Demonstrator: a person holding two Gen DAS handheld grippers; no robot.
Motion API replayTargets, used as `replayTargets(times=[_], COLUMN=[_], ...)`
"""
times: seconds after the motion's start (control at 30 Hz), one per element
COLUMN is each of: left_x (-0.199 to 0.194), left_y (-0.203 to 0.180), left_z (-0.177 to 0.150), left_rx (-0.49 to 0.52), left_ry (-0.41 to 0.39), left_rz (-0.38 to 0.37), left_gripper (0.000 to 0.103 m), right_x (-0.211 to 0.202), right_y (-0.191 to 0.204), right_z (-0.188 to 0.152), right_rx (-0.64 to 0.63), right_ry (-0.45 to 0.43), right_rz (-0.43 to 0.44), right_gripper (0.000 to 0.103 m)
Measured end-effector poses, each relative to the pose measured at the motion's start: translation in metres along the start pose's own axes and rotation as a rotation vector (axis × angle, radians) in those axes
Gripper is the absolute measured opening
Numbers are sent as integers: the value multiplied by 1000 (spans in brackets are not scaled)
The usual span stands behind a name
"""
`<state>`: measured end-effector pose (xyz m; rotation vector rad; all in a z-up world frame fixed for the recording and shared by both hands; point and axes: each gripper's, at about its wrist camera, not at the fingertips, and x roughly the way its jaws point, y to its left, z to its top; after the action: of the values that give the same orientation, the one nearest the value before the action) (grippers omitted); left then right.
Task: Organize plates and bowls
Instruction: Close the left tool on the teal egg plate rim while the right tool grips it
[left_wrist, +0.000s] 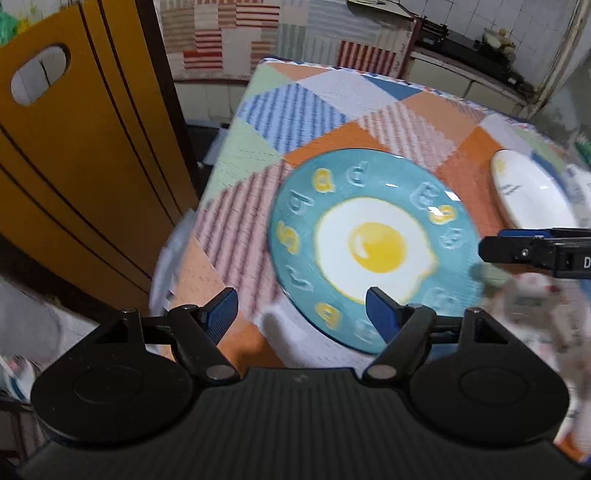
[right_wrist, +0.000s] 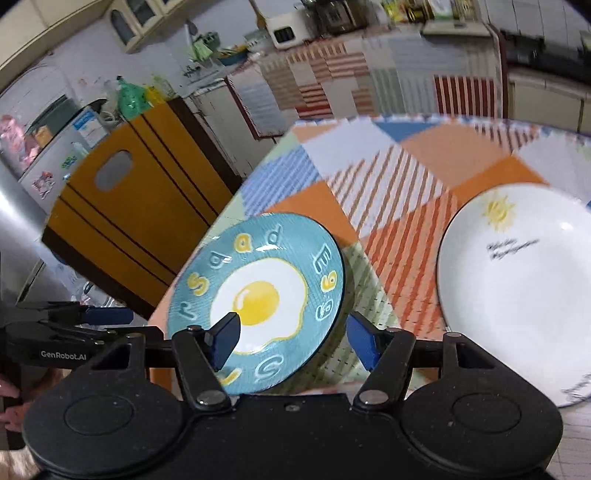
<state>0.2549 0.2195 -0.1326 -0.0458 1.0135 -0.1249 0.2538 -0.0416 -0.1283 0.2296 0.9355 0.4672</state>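
Left claw (left_wrist: 301, 312): released, over egg plate (left_wrist: 373, 247)
Right claw (right_wrist: 291, 341): released; only its view shows whole white plate (right_wrist: 524, 295)

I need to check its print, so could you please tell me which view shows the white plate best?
The right wrist view: the white plate fills the right side, with its sun and writing visible, only its right edge cut off. The left wrist view shows just a blurred sliver at the right edge.
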Motion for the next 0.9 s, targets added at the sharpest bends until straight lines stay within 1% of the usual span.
replayTargets(times=[0.1, 0.13, 0.2, 0.3, 0.37, 0.4, 0.47, 0.5, 0.53, 0.6, 0.63, 0.67, 0.7, 0.73, 0.8, 0.9], left_x=[11, 13, 16, 25, 29, 31, 36, 39, 41, 44, 44, 44, 43, 44, 43, 44], left_y=[-3, -4, -4, -4, -1, 0, 5, 6, 9, 14, 13, 13, 14, 14, 9, 5], left_z=[-4, -5, -6, -6, -6, -6, -5, -5, -5, -4, -4, -3, -4, -6, -7, -2], left_rx=[52, 64, 77, 84, 60, 45, 9, -5, -26, -59, -58, -59, -76, -99, -94, -118], left_ry=[-59, -69, -84, -57, -38, -32, -9, 4, 9, 7, 3, 1, -2, -3, -13, 5], left_rz=[70, 68, 52, 52, 26, 16, 18, 21, 6, -21, -25, -59, -110, -118, -99, -71], left_gripper=[73, 72, 72, 72, 72, 72, 71, 71, 69, 60, 55, 36, 24, 24, 25, 26], right_x=[21, 26, 34, 38, 42, 43, 43, 42, 43, 43, 43, 45, 45, 45, 44, 44], right_y=[-2, -3, -4, -5, -6, -6, -5, -8, -11, -16, -17, -16, -15, -17, -23, -22], right_z=[-2, -3, -5, -9, -11, -14, -14, -14, -13, -13, -13, -12, -12, -13, -14, -14], right_rx=[20, 30, 47, 58, 60, 52, 31, 44, 65, 95, 97, 90, 84, 110, 178, 172], right_ry=[18, 15, 17, 12, 23, 22, 22, 22, 20, 12, 8, 8, 14, 14, 6, 6], right_rz=[-22, -26, -48, -59, -64, -67, -69, -62, -55, -45, -45, -47, -45, -38, -19, -16], right_gripper=[62, 53, 46, 37, 29, 27, 24, 23, 21, 19, 18, 18, 18, 18, 16, 16])
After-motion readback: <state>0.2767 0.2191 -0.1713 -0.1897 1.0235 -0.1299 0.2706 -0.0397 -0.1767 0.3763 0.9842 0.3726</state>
